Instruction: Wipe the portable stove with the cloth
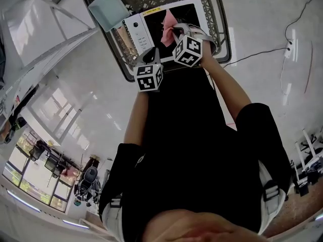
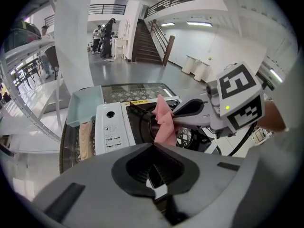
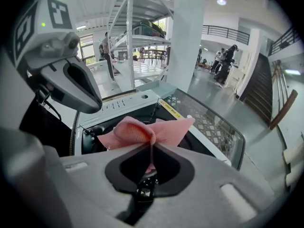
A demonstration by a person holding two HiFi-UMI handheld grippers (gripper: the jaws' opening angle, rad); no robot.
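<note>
The white portable stove [image 1: 139,29] with a black burner well stands on a patterned table. My right gripper [image 1: 174,33] hangs over the burner, shut on a pink cloth [image 1: 168,25]. The right gripper view shows the cloth [image 3: 142,129] bunched between the closed jaws of the gripper [image 3: 152,145], above the stove [image 3: 118,106]. My left gripper [image 1: 151,59] sits nearer me, just short of the stove's front edge. Its jaws meet with nothing between them in the left gripper view [image 2: 153,145], which looks at the stove's knob panel [image 2: 111,127] and the hanging cloth [image 2: 165,122].
A pale teal tray [image 1: 106,9] lies beside the stove's left end, also seen as the teal tray [image 2: 85,103]. The table has a dark rim [image 1: 225,34]. A metal shelving rack [image 1: 40,24] stands left. A cable [image 1: 262,52] crosses the floor right. People [image 2: 104,32] stand far off.
</note>
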